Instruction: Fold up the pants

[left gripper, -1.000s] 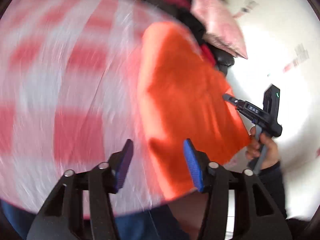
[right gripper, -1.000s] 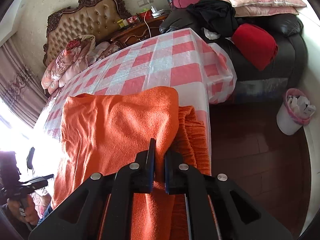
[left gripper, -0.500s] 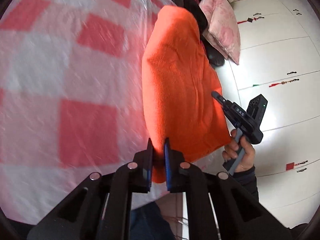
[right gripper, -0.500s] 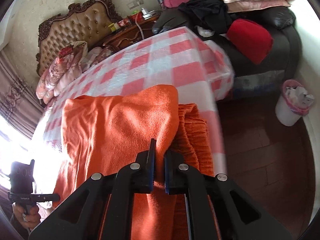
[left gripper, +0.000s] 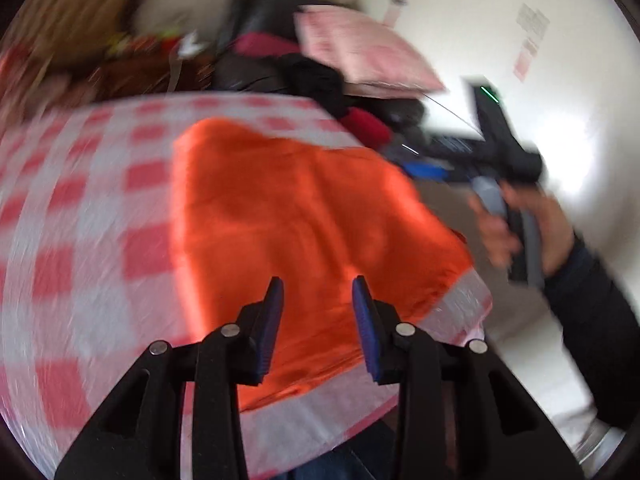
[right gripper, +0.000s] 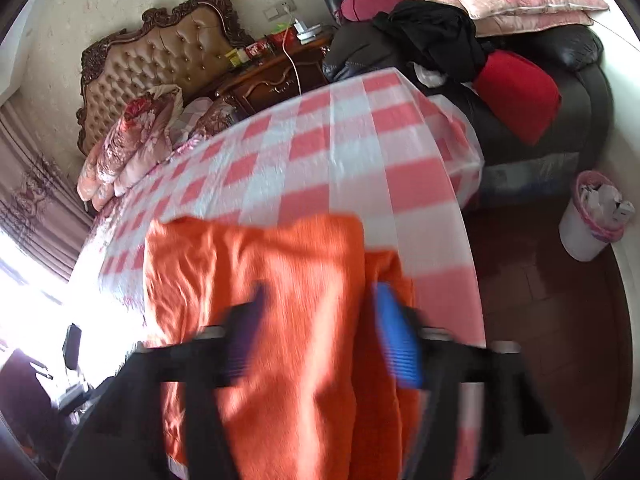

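pants [left gripper: 304,216]: orange, fleecy, lying folded and rumpled just ahead of both grippers
left gripper [left gripper: 318,320]: hovering spread, gripping nothing
right gripper [right gripper: 320,332]: blurring, fingers spread apart, empty

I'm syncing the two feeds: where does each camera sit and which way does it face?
Left wrist: on the left gripper, above the orange fleece pants, looking towards the right gripper and hand.
Right wrist: on the right gripper, fingers open over the pants, facing the tufted headboard.
Shared: pants, red-and-white checked tablecloth.
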Demonstrator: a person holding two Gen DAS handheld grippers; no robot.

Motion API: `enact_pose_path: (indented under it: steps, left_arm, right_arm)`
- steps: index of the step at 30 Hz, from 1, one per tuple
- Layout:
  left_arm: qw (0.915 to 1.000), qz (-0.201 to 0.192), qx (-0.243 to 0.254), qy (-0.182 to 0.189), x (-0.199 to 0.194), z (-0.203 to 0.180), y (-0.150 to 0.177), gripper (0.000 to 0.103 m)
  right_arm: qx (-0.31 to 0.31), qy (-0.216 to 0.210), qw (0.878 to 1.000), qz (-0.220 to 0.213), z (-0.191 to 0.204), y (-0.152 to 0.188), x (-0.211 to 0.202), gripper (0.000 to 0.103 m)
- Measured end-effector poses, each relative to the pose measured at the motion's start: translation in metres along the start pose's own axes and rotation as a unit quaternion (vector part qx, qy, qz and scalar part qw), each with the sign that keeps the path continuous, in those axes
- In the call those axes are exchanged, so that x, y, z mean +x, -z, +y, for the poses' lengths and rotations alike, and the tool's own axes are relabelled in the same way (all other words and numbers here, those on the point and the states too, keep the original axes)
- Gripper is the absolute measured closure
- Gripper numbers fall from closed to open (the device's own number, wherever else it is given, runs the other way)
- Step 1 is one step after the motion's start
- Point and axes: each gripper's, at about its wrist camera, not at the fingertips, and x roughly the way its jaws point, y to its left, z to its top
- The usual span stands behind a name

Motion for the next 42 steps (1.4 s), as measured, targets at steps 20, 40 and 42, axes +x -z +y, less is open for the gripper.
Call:
enact_pose_path:
  steps: [20, 40, 42]
  left_arm:
    - [0.996, 0.0, 0.074, 0.049, 0.117, -0.118, -0.023, 0.088]
    - [0.9991, 0.019, 0.004, -0.039, 0.079, -0.058, -0.036, 0.08]
    - [0.9984, 0.036, -0.003, -0.045, 0.08, -0.05, -0.028, 0.08]
  right_arm:
    - [-0.06, 0.078, 0.995, 0.022, -0.01, -0.017, 0.042, 0.093]
    - [-0.136, 0.151, 0.978, -0.039, 0.025, -0.008, 0.017, 0.093]
    - [-0.141, 0.164, 0.975, -0.056, 0.033, -0.007, 0.004, 0.092]
